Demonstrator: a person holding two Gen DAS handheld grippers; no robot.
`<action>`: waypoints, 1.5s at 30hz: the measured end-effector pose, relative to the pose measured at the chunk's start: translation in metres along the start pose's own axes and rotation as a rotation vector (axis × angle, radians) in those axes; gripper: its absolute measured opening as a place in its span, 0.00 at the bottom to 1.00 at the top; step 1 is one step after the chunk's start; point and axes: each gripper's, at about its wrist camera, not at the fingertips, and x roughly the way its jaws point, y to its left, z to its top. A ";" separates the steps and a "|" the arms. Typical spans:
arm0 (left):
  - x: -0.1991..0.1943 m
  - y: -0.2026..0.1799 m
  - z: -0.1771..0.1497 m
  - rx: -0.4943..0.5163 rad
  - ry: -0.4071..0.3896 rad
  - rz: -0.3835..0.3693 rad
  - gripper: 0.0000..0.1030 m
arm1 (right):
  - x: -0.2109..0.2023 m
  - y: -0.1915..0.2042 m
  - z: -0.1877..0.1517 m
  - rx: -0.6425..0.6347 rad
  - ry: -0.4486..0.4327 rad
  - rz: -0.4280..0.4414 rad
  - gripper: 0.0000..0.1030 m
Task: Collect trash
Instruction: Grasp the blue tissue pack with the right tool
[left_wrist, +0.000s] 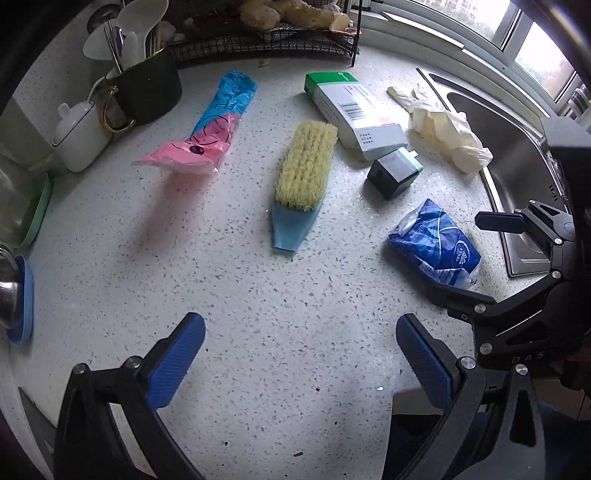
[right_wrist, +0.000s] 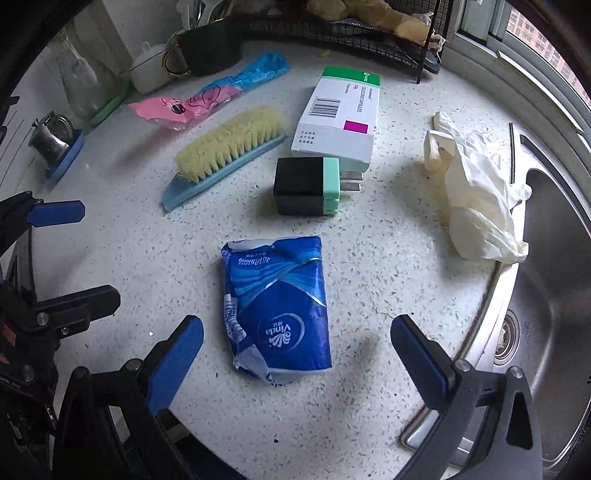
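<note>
Right gripper (right_wrist: 296, 354) open; tissue pack (right_wrist: 277, 310) lengthwise between fingers.

Bare countertop (right_wrist: 369, 258) rings the tissue pack (right_wrist: 277, 314); charger block (right_wrist: 306, 186) and crumpled glove (right_wrist: 476, 199) crowd beyond.

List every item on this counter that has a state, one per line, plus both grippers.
left gripper: open, empty, above bare counter
right gripper: open, empty, around the tissue pack
blue tissue pack: torn open, crumpled, lying flat
white gloves: crumpled, stained, beside the sink
medicine box: closed, lying flat
scrub brush: bristles up
pink and blue wrapper: flattened
black and green plug: unplugged, on its side
</note>
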 end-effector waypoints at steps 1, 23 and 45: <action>0.000 0.000 0.000 0.002 0.002 -0.005 1.00 | 0.001 0.000 -0.001 0.000 0.004 0.002 0.91; -0.002 -0.004 0.029 0.044 -0.031 -0.021 1.00 | -0.033 -0.011 -0.008 0.091 -0.040 -0.001 0.18; 0.052 -0.006 0.107 0.244 -0.002 -0.011 0.88 | -0.042 -0.076 -0.011 0.302 -0.058 -0.091 0.18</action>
